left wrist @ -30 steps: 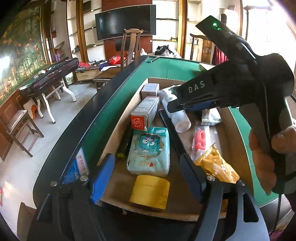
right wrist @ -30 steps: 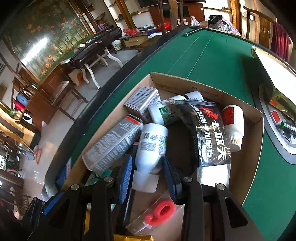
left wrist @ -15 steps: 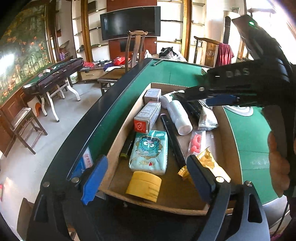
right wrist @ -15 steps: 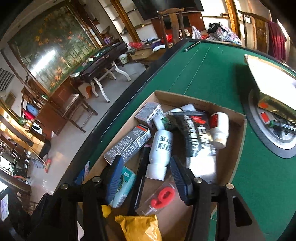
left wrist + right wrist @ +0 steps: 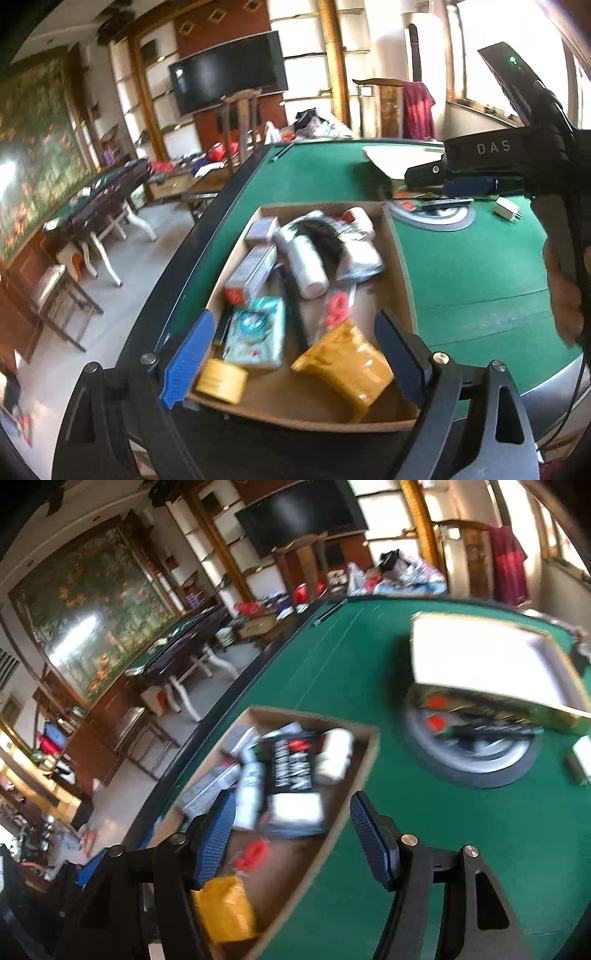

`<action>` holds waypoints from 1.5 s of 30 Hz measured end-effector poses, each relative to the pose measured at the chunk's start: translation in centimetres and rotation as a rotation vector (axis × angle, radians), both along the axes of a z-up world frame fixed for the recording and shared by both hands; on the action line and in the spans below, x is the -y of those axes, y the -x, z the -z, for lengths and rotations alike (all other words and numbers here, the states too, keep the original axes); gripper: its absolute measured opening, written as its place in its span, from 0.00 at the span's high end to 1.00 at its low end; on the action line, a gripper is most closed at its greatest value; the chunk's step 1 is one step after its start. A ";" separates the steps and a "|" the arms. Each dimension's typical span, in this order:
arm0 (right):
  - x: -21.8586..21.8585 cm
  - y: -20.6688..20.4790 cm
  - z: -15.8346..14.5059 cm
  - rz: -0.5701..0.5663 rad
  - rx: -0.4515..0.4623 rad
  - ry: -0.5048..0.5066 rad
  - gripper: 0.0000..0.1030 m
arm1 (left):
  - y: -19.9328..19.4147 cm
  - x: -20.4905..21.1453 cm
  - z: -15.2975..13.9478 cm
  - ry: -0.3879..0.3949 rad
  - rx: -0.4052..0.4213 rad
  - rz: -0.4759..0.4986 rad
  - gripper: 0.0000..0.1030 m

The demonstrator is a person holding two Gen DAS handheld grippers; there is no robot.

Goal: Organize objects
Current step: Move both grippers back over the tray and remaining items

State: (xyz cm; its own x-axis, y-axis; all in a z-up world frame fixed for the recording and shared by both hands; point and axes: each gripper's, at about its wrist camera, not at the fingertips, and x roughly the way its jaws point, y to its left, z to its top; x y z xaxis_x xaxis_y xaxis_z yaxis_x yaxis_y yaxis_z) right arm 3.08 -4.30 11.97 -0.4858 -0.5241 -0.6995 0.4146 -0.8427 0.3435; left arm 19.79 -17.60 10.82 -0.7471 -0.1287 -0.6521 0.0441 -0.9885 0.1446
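Both grippers hang above the green table [image 5: 480, 288] here, and neither has anything in it. The left gripper [image 5: 291, 354] stands wide, its blue pad on one side and dark pad on the other, framing the near end of the cardboard tray [image 5: 400, 266] with only air between them. The right gripper [image 5: 291, 834] has its jaws opening as we watch, nothing between the ribbed blue pads; in the left wrist view it shows as the black body marked DAS at the upper right, with the person's hand [image 5: 563, 295] wrapped round its handle. All the goods lie in the tray, which sits by the table's dark curved edge. Nearest the left gripper are a yellow roll of tape [image 5: 221, 380] and a crumpled yellow packet [image 5: 347, 365]; just beyond them a teal packet with a cartoon face [image 5: 256, 336] and a clear bag with something red inside [image 5: 338, 308]. Farther in, a white bottle [image 5: 304, 262] lies on its side beside a long carton with a red end [image 5: 251, 275], and a black pouch with red and white print [image 5: 293, 764] lies beside a small white jar [image 5: 334, 755] at the far end. Past the tray, a white-topped box [image 5: 476, 661] rests on a grey round disc [image 5: 476, 764], well apart. The right wrist view is blurred.
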 end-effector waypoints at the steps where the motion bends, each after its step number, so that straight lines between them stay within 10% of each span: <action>1: -0.9 0.0 -0.6 0.018 -0.012 -0.009 0.31 | 0.1 -0.6 -0.4 0.009 -0.004 0.015 0.14; 9: -11.1 0.5 -7.9 0.173 -0.127 -0.095 0.30 | 1.5 -3.8 -6.5 0.015 -0.049 0.192 0.14; 17: -18.2 -0.4 -22.4 0.337 -0.270 -0.215 0.16 | 7.4 -5.7 -18.0 0.031 -0.065 0.304 0.06; 24: -20.0 1.2 -31.6 0.443 -0.426 -0.384 0.00 | 13.4 -9.9 -18.2 0.130 -0.097 0.331 0.06; 37: -26.0 5.9 -5.7 0.445 -0.056 -0.069 0.00 | 24.2 -18.3 3.3 0.136 0.198 0.537 0.10; 45: -29.9 9.3 1.6 0.526 0.013 0.065 0.00 | 28.8 -20.8 7.9 0.137 0.270 0.538 0.10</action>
